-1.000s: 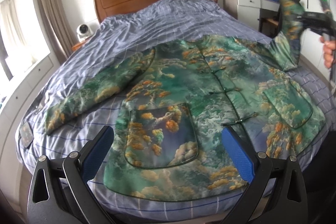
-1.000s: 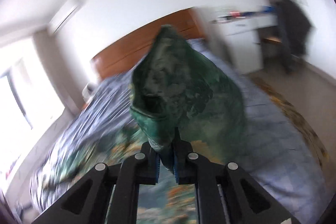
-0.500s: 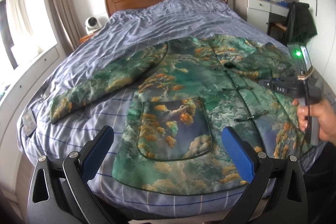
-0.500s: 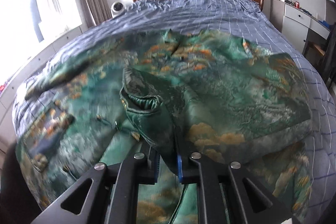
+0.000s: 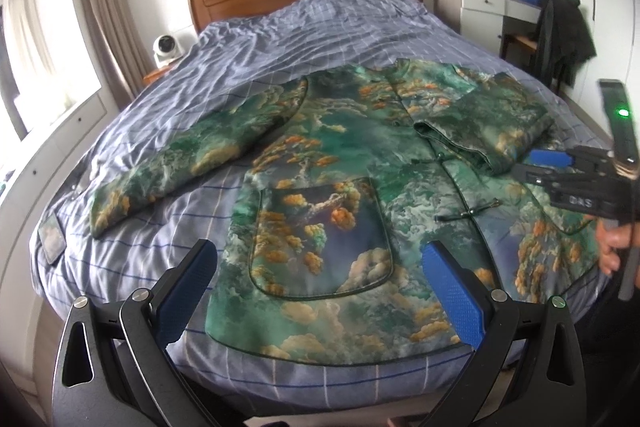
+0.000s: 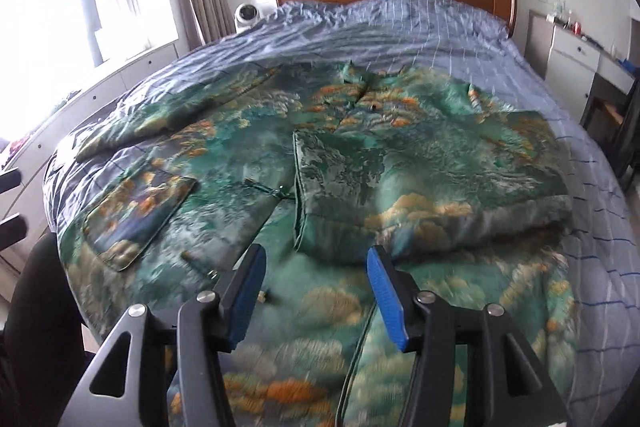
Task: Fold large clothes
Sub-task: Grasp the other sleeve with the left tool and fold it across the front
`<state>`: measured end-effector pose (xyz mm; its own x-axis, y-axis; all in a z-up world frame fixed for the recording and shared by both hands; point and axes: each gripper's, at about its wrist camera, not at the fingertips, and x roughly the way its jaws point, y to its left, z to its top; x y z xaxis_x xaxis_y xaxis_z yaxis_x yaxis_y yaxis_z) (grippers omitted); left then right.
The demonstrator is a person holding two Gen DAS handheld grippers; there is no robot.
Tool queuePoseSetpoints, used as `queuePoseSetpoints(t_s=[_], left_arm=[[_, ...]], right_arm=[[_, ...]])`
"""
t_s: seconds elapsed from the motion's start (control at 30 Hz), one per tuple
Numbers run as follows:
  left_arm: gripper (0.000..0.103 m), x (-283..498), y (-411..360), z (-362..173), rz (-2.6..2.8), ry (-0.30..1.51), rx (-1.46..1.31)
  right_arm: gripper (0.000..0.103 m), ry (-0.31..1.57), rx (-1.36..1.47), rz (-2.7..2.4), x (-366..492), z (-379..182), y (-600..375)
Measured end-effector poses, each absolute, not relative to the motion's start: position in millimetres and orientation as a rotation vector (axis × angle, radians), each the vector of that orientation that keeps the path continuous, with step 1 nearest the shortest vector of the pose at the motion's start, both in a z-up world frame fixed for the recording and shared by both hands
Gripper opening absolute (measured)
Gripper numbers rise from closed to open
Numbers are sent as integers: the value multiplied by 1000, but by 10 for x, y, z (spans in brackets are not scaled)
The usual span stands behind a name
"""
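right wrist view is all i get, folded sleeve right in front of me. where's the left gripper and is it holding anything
Observer: The left gripper hovers over the jacket near its hem, above the patch pocket. Its fingers are wide apart with nothing between them.
Operator: ok and the other sleeve, where does its cuff end
Observer: The unfolded sleeve lies flat, stretched toward the left side of the bed. Its cuff stops just short of a small flat device lying near the bed's edge.
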<state>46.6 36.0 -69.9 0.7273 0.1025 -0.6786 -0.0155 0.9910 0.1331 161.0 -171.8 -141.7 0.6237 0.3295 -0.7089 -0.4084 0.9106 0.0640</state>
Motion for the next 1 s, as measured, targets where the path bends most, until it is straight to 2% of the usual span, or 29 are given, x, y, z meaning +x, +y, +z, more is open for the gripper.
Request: queuePoseSetpoints(t_s=[0.27,0.43,0.6,0.77,0.83,0.9,1.0], left_arm=[[102,524,327,-754,10,791,116],[102,814,448,-620,-182,843,-36],[102,1501,275,-592,-455,938,-220],[102,2205,-315,-935,-608,1058,-255],[100,2431,-527,-1136,-610,1115,-235],[89,2641,-701,-1371,-547,1166,-195],[81,2816,-813,-1632,-472,1230,-185]], right_arm=[[58,708,-129,371,1163,-1239,-1814],[58,695,-31,310,1031,-1164,-2016],[59,669,43,273,874,-1115,-2208],[59,661,52,272,733,-1114,-2276],[59,657,65,268,680,-1107,-2305],[59,653,81,267,631,-1096,-2340],[59,644,93,265,550,-1089,-2381]])
